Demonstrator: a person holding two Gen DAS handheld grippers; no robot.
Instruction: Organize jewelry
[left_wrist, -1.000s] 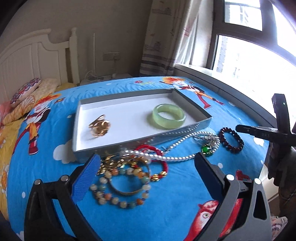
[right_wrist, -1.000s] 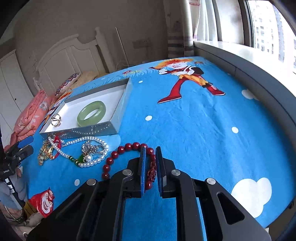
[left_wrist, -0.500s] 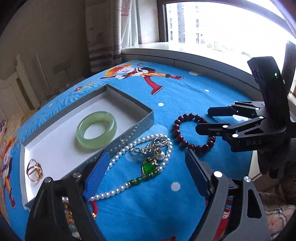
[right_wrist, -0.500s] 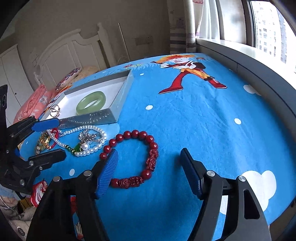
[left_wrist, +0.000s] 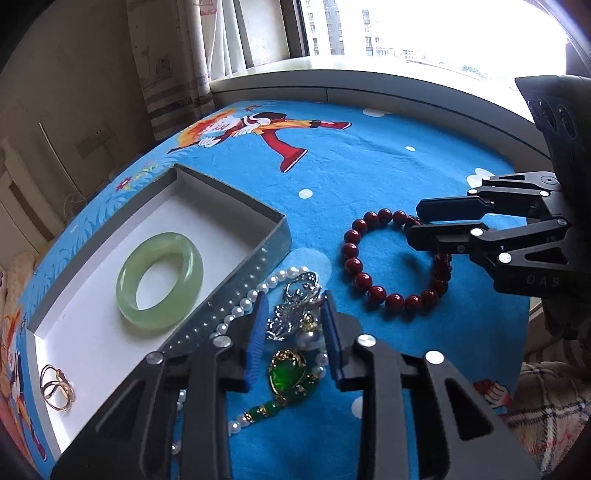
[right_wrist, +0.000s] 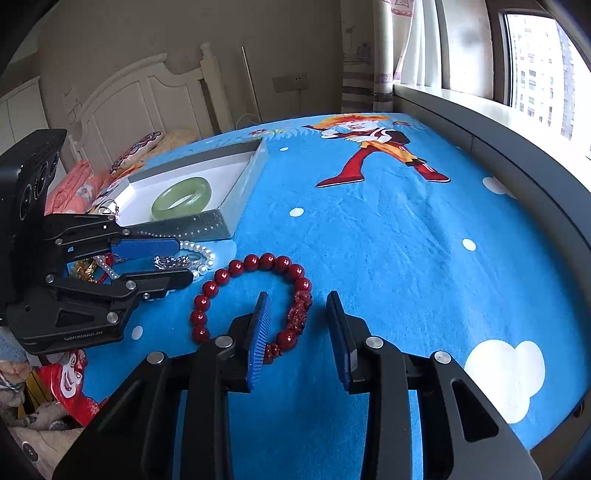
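Note:
A white tray (left_wrist: 221, 192) on the blue bedspread holds a green jade bangle (left_wrist: 159, 274) and gold rings (left_wrist: 57, 382). My left gripper (left_wrist: 293, 314) is open around a silver charm (left_wrist: 295, 302) on the pearl necklace (left_wrist: 255, 295), just above a green pendant (left_wrist: 286, 374). My right gripper (right_wrist: 299, 314) is open, its jaws astride the carved side of the red bead bracelet (right_wrist: 258, 262). The bracelet (left_wrist: 354, 266) and the right gripper (left_wrist: 428, 223) show in the left view. The tray (right_wrist: 243, 184), bangle (right_wrist: 181, 197) and left gripper (right_wrist: 184, 258) show in the right view.
More bracelets, gold and red (right_wrist: 88, 269), lie behind the left gripper. A grey window ledge (right_wrist: 480, 140) borders the bed on the right. A white headboard (right_wrist: 147, 96) and pillows (right_wrist: 136, 147) stand at the far end.
My left gripper moved in over the silver charm and its jaws narrowed. My right gripper moved forward and narrowed around the red bracelet's side.

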